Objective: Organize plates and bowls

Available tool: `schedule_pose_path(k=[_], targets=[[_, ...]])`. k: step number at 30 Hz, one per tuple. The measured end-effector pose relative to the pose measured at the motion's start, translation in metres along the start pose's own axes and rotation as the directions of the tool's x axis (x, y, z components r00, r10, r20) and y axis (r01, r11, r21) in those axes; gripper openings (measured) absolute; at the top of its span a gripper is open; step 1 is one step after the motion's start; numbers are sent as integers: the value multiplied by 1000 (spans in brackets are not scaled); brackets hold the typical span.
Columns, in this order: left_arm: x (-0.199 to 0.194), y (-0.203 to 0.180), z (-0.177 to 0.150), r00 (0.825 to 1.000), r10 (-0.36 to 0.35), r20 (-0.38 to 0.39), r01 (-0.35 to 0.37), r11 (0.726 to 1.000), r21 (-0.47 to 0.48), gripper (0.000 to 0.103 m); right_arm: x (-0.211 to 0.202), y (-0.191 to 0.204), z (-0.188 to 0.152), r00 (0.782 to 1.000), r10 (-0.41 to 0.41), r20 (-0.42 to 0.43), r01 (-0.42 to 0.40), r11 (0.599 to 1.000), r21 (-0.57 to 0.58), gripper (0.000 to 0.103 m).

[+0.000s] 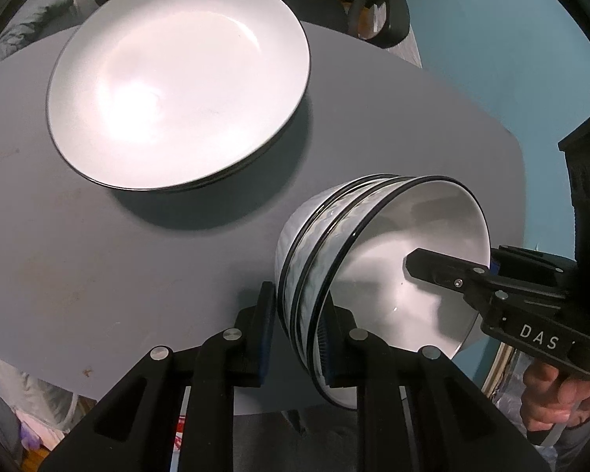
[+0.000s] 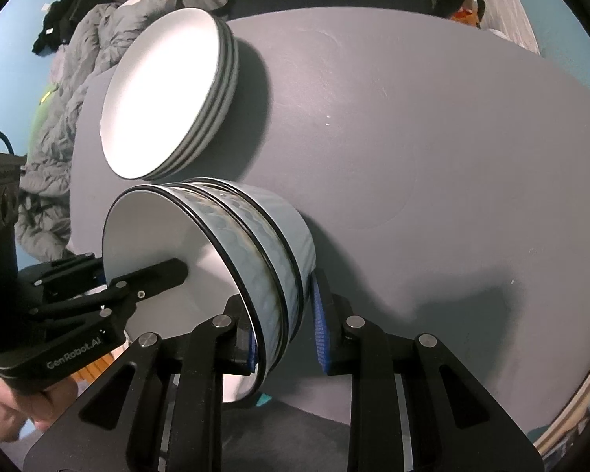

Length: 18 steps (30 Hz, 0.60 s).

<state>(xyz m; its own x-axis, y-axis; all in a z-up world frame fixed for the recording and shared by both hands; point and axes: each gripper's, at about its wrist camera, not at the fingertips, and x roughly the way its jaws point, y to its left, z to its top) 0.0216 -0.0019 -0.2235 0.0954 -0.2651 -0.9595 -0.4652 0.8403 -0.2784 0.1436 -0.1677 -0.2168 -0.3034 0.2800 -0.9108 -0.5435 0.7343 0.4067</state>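
Observation:
A stack of three white bowls with black rims stands near the front edge of the grey table. My left gripper straddles the stack's rim, one finger outside and one inside, shut on it. My right gripper straddles the opposite rim of the same stack, shut on it. Each gripper shows in the other's view: the right one and the left one. A stack of white plates sits further back on the table; it also shows in the right wrist view.
The table's far right part is bare grey surface. A grey quilt and clothes lie beyond the table's left. A black chair stands behind the table. The wall is teal.

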Motion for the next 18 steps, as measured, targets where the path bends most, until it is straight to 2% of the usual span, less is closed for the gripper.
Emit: schedule_pose_path(k=[9,18], targets=[[-1,16,12,1000,23,-16,-23,1000,3,18,12,2,3,999,-5,-33,5,1000,9,20],[-33,30,23,1000,22,21,-22,1000,5,18,-12,12,8,1000,-7,-7,7,1000,-4,20]])
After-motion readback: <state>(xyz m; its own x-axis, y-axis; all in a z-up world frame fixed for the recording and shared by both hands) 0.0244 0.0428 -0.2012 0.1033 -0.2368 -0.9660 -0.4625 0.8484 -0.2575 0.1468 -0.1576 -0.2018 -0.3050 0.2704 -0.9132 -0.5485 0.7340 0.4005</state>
